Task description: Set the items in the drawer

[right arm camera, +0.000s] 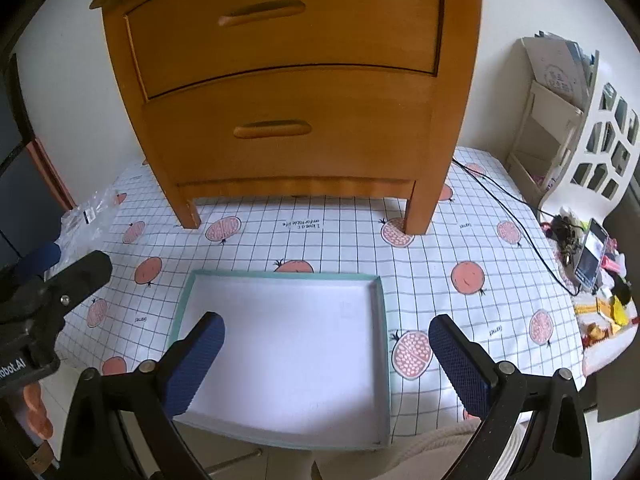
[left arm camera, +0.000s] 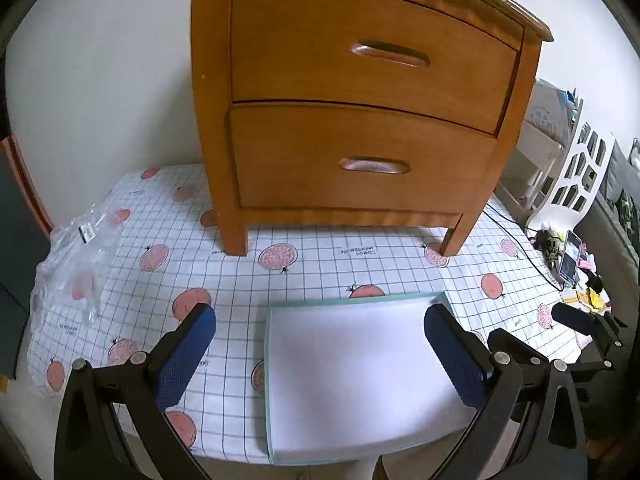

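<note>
A wooden nightstand (left arm camera: 352,128) (right arm camera: 288,92) with two shut drawers stands at the back of the table. Its upper drawer handle (left arm camera: 391,55) and lower drawer handle (left arm camera: 375,165) (right arm camera: 273,129) are recessed slots. A shallow white box tray with a teal rim (left arm camera: 276,360) (right arm camera: 383,344) lies near the front edge and looks bare inside. My left gripper (left arm camera: 320,356) hovers open above it, blue pads wide apart. My right gripper (right arm camera: 326,364) is open over the tray too. Neither holds anything.
A clear plastic bag (left arm camera: 76,264) (right arm camera: 90,216) lies at the table's left edge. A black cable (right arm camera: 508,216) runs along the right. A phone (right arm camera: 592,256) and small clutter sit at the right, beside a white rack (right arm camera: 600,136). The checked fruit-print tablecloth (left arm camera: 320,264) covers the table.
</note>
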A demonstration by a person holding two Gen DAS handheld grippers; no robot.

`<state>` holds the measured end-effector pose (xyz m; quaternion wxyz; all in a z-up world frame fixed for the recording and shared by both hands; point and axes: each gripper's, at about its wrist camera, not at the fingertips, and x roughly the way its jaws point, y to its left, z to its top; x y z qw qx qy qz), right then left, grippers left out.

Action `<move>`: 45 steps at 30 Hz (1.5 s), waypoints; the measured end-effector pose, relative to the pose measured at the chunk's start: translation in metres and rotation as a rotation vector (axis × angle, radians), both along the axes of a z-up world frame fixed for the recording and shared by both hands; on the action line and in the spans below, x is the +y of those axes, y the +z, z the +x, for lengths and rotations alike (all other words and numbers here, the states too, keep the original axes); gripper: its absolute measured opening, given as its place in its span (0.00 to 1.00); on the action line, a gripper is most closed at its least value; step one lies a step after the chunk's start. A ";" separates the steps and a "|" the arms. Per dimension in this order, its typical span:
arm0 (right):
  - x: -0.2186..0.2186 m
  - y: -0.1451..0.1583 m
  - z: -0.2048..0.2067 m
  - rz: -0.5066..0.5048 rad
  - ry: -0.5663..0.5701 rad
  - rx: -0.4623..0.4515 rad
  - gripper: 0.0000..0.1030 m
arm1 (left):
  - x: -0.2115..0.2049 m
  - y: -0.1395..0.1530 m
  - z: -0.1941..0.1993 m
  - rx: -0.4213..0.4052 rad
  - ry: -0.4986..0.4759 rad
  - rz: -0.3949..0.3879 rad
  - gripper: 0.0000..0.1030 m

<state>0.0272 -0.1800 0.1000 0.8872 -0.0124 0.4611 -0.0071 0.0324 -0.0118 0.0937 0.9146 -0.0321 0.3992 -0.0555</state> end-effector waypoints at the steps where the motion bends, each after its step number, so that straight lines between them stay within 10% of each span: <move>1: 0.000 -0.001 -0.003 0.002 -0.002 0.001 1.00 | 0.001 0.000 -0.003 -0.003 -0.001 0.002 1.00; 45: 0.021 -0.017 -0.055 -0.092 0.023 0.042 1.00 | 0.018 -0.025 -0.062 0.077 -0.002 0.033 1.00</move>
